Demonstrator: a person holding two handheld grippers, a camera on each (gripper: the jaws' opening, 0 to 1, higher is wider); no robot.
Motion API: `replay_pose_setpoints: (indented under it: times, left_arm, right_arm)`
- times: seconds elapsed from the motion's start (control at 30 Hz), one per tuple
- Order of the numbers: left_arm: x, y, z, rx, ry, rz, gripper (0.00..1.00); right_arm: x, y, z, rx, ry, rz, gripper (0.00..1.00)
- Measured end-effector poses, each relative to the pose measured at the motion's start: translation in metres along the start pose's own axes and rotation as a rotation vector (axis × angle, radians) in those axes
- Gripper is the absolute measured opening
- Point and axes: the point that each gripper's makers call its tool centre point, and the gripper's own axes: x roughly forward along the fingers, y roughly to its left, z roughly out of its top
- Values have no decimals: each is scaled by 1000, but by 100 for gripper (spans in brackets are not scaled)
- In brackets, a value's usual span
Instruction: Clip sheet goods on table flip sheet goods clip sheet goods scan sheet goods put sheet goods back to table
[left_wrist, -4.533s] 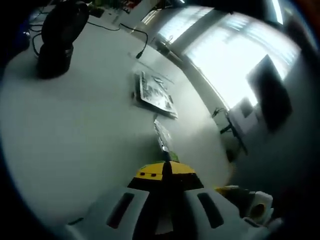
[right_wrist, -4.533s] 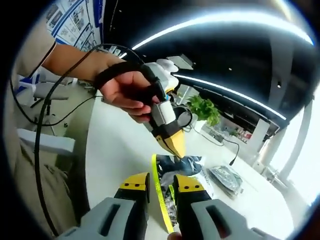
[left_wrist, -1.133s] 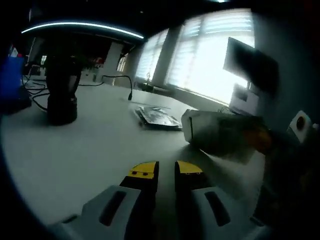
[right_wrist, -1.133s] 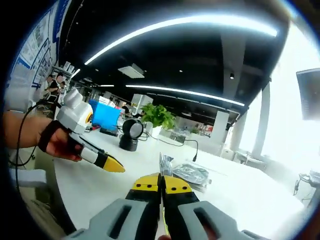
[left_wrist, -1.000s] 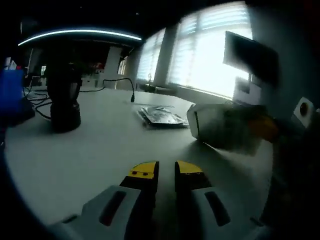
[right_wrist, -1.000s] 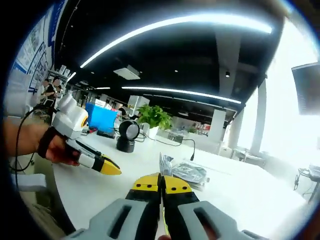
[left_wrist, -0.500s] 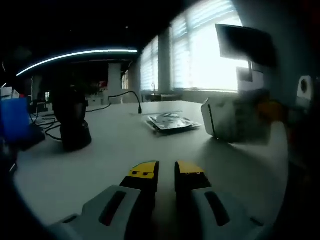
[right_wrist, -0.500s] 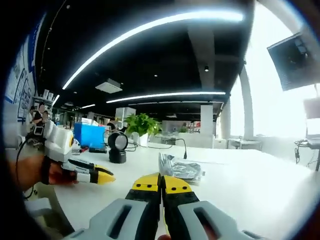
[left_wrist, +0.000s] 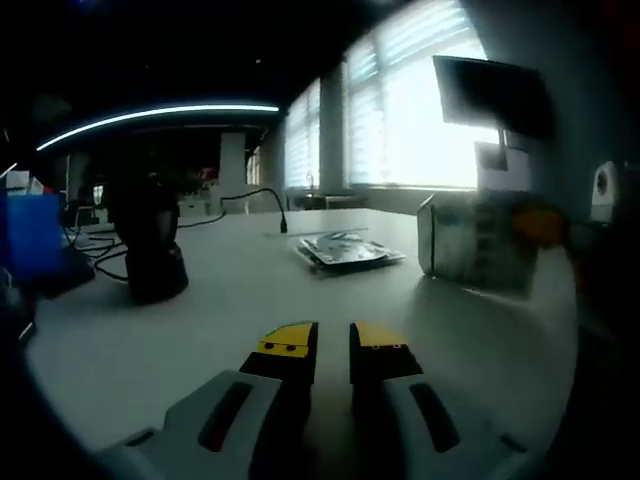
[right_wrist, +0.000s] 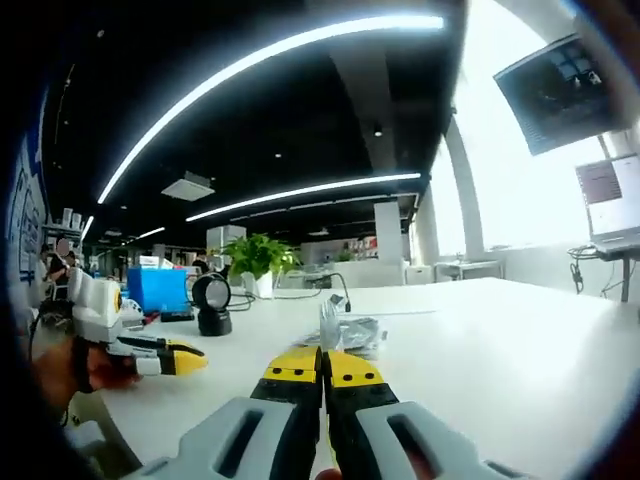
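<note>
A silvery sheet packet (right_wrist: 328, 325) stands edge-on between the jaws of my right gripper (right_wrist: 323, 366), which is shut on its lower edge. From the left gripper view the same packet (left_wrist: 470, 250) shows flat-on as a pale rectangle at the right, held above the white table (left_wrist: 230, 310). My left gripper (left_wrist: 332, 340) hovers low over the table, jaws a little apart with nothing between them. In the right gripper view the left gripper (right_wrist: 165, 356) sits at the far left in a person's hand. A pile of more packets (left_wrist: 348, 250) (right_wrist: 362, 335) lies on the table beyond.
A black scanner on a stand (left_wrist: 150, 255) (right_wrist: 212, 305) sits on the table's left side, with a cable (left_wrist: 262, 200) trailing behind it. A blue box (right_wrist: 160, 287) and a plant (right_wrist: 255, 258) stand further back. A laptop (right_wrist: 610, 200) and a wall screen (right_wrist: 560, 85) are at the right.
Both views have swung to look level across the table. In the right gripper view the left gripper has sunk lower and further left. The right gripper keeps hold of the packet.
</note>
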Motion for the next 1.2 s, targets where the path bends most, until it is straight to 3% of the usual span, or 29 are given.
replay_pose_setpoints:
  times: [0.17, 0.53, 0.87, 1.1, 1.2]
  left_arm:
    - [0, 3, 0, 5, -2, -2, 6]
    - [0, 6, -1, 24, -2, 8, 6]
    - [1, 7, -1, 36, 1, 13, 6]
    - [1, 7, -2, 47, 6, 21, 6]
    - [2, 7, -3, 56, 10, 19, 6]
  right_arm:
    - [-1, -10, -3, 47, 37, -18, 0]
    - [-5, -19, -4, -47, 75, -35, 0]
    - [-10, -36, -6, -107, 57, -88, 0]
    - [-16, -51, -15, -29, 62, -129, 0]
    - [-16, -57, -27, 102, 91, -135, 1]
